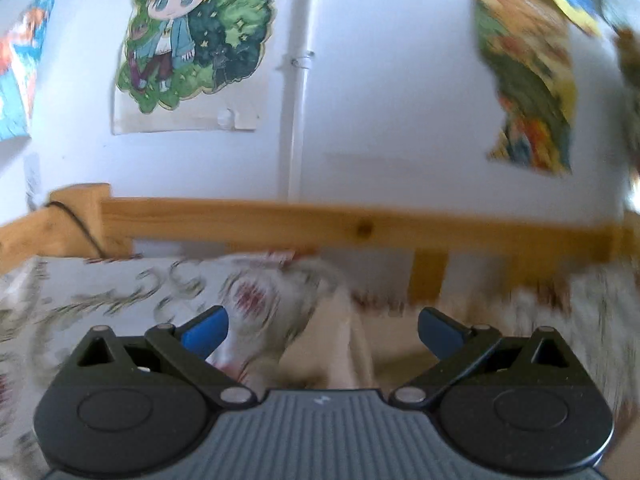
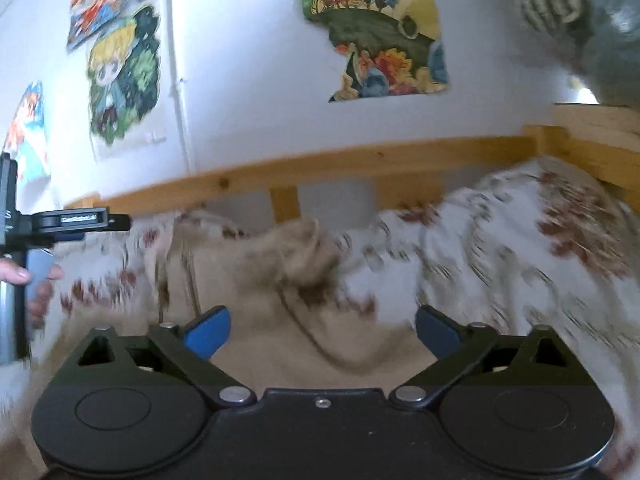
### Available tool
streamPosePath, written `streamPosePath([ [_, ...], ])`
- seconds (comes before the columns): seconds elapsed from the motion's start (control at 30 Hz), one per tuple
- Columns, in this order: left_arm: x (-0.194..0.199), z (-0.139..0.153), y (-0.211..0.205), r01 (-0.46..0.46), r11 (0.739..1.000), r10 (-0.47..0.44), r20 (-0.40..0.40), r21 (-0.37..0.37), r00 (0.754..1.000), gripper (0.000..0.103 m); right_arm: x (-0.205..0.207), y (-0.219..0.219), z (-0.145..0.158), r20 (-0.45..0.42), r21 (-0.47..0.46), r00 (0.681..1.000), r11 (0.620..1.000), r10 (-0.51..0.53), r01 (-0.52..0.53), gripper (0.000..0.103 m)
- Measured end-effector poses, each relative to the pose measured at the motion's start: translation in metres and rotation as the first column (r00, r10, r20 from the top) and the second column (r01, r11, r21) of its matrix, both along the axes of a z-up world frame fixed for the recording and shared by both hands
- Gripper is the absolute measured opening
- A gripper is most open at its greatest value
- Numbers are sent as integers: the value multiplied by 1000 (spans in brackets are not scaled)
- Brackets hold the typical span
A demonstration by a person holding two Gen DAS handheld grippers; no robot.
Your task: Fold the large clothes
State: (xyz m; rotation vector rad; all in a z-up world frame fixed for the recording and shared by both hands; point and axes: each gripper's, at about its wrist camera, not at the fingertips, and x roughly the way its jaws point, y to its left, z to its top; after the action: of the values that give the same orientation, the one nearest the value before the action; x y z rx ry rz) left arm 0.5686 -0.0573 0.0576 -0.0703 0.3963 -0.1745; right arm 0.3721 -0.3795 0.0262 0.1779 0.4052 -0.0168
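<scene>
Both hand-held grippers are hovering with their blue fingers spread wide and gripping nothing. Ahead of the left hand-held gripper (image 1: 322,334), a beige garment (image 1: 320,352) is lying bunched on the bed, its blurred folds showing in the gap between the fingers (image 1: 206,334). To the left of that gripper, the patterned bedsheet (image 1: 100,300) with grey swirls and red motifs is spreading out flat. Beyond the fingers, the wooden bed rail (image 1: 360,228) is running across the view, and above it an anime poster (image 1: 192,36) is hanging on the white wall (image 1: 384,80) beside a thin white pipe (image 1: 300,120).

The right hand-held gripper (image 2: 322,334) is facing the same beige garment (image 2: 296,280), which is lying just ahead of and partly beneath its open fingers (image 2: 210,334), crumpled into a raised lump further forward. To the right of this gripper, a white floral cover (image 2: 520,248) is heaped up high against the wooden bed rail (image 2: 320,168). Far to its left, the left hand-held gripper (image 2: 80,220) is showing side-on at the frame edge, with the person's left hand (image 2: 32,280) wrapped around its handle. A colourful landscape poster (image 2: 376,28) is hanging on the wall (image 2: 248,80) ahead. Much of the fabric is smeared by motion blur, so its exact edges cannot be made out.
</scene>
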Motion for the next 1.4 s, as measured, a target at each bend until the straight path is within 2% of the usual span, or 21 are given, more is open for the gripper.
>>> streamPosePath([
  [0.07, 34, 1, -11, -50, 999, 50, -74, 8, 996, 102, 49, -1, 7, -38, 17, 999, 1000, 12, -11, 83],
  [0.1, 50, -2, -15, -61, 998, 64, -111, 32, 992, 101, 71, 0, 10, -49, 21, 999, 1000, 21, -20, 72],
  [0.13, 61, -6, -18, -58, 997, 64, -134, 52, 989, 94, 95, 2, 12, -64, 16, 997, 999, 34, -33, 66],
  [0.17, 71, -11, -21, -55, 996, 65, -157, 71, 985, 84, 123, 3, 12, -86, 12, 995, 999, 40, -39, 65],
  [0.23, 78, -21, -22, -67, 995, 81, -195, 77, 977, 73, 168, 5, 9, -130, 11, 991, 999, 38, -37, 57],
  [0.3, 79, -29, -17, -69, 997, 76, -216, 41, 973, 56, 208, 8, 1, -192, 3, 981, 1000, 29, -29, 54],
  [0.33, 79, -34, -14, -67, 998, 70, -228, 19, 971, 33, 224, 9, -5, -223, -4, 975, 1000, 23, -25, 51],
  [0.37, 77, -38, -12, -67, 998, 68, -240, 10, 968, 17, 239, 12, -11, -254, -20, 967, 1000, 15, -21, 47],
  [0.4, 75, -41, -11, -77, 997, 77, -240, 10, 968, 15, 247, 14, -18, -284, -40, 959, 999, 4, -16, 32],
  [0.43, 71, -42, -8, -83, 997, 82, -222, 5, 972, 9, 251, 17, -23, -306, -64, 952, 998, -8, -12, 10],
  [0.47, 66, -43, -5, -82, 997, 79, -196, -11, 977, 6, 251, 17, -27, -310, -61, 951, 998, -11, -9, 4],
  [0.53, 55, -41, 2, -80, 996, 73, -138, -49, 988, 5, 237, 13, -29, -254, -16, 967, 1000, 5, -9, 2],
  [0.63, 29, -37, 10, -96, 989, 92, -39, -111, 995, 4, 209, 12, -24, -129, -59, 992, 998, -10, 3, 1],
  [0.7, -6, -36, 20, -84, 976, 97, 54, -200, 994, 4, 179, 14, -16, -19, -105, 1000, 994, -10, 8, 1],
  [0.77, -40, -38, 28, -105, 965, 137, 121, -240, 983, 4, 144, 14, -9, 87, -138, 996, 990, -10, 22, 1],
  [0.87, -93, -43, 44, -88, 960, 136, 166, -268, 977, 4, 85, 14, -10, 201, -143, 979, 988, -30, 60, 1],
  [0.97, -144, -48, 62, -51, 966, 100, 183, -253, 978, 4, 20, 19, -21, 278, -183, 960, 979, -34, 88, 1],
  [1.1, -196, -62, 77, -31, 977, 62, 145, -212, 988, 4, -46, 26, -39, 282, -213, 959, 973, -23, 86, 1],
  [1.23, -224, -76, 79, 25, 995, -17, 87, -99, 996, 4, -81, 30, -55, 207, -216, 978, 975, -12, 58, 1],
  [1.33, -231, -81, 81, 84, 994, -82, 27, -75, 996, 4, -87, 21, -62, 110, -108, 993, 992, -52, 64, 2],
  [1.4, -231, -81, 84, 134, 987, -136, -17, -92, 991, 4, -89, 16, -62, 75, -45, 995, 996, -71, 75, 3],
])
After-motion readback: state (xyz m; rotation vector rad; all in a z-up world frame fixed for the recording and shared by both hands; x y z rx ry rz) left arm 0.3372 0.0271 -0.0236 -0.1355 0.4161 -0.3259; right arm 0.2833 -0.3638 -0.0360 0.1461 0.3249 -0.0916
